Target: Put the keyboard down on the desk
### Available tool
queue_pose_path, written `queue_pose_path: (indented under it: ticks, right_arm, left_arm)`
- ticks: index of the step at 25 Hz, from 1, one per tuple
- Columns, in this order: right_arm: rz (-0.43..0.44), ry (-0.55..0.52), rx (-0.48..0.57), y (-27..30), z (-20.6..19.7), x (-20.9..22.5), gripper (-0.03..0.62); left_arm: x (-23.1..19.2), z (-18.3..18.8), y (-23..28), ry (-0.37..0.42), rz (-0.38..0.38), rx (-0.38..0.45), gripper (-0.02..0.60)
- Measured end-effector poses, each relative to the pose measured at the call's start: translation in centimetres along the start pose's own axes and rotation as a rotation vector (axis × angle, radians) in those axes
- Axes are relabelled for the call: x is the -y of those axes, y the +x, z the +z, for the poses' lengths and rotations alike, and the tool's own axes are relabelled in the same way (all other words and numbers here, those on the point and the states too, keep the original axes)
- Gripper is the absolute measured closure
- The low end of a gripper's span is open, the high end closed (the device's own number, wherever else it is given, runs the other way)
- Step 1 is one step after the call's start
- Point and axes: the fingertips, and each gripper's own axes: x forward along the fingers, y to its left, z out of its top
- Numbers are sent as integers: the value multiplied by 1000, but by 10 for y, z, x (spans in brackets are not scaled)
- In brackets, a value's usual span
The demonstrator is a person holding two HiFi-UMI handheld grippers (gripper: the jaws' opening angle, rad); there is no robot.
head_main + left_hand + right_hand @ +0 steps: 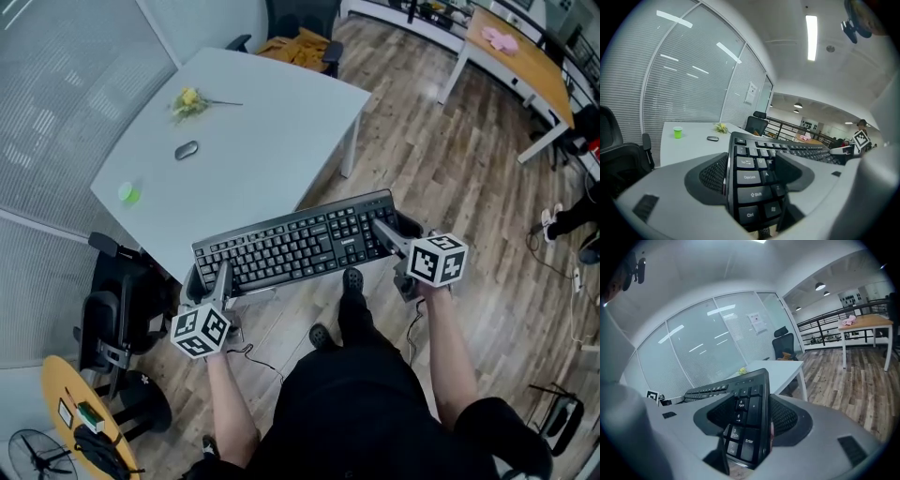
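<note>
Here, left gripper (pixel 223 277), right gripper (pixel 384 231) clamping keyboard (pixel 295 246) — over wood floor (pixel 441 159), near desk (pixel 262 122) (white)

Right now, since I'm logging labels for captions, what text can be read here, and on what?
"Caps Lock": key on the keyboard, at the left gripper end.
"Shift": key below it.
"Ctrl": key below that.
"A": key beside Caps Lock.
"Enter": key at the right gripper end.
"6": number-pad key near Enter.
Sheet on the glass wall: too blurred.
Remaining keys: too small.
</note>
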Motion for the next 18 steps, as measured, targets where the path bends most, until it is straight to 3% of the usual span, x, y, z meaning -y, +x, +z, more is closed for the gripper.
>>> queue_pose_path:
  ticks: [7, 13, 18]
  right_arm:
    - [30, -37, 12, 7, 12, -1, 362]
    - [64, -38, -15, 45, 71, 66, 362]
    - [75, -64, 13, 42, 63, 58, 362]
  left_arm:
    - [0, 3, -3, -7, 24, 34, 267]
    - [38, 27, 70, -16, 68, 14, 267]
    - [33, 21, 56, -11, 73, 51, 267]
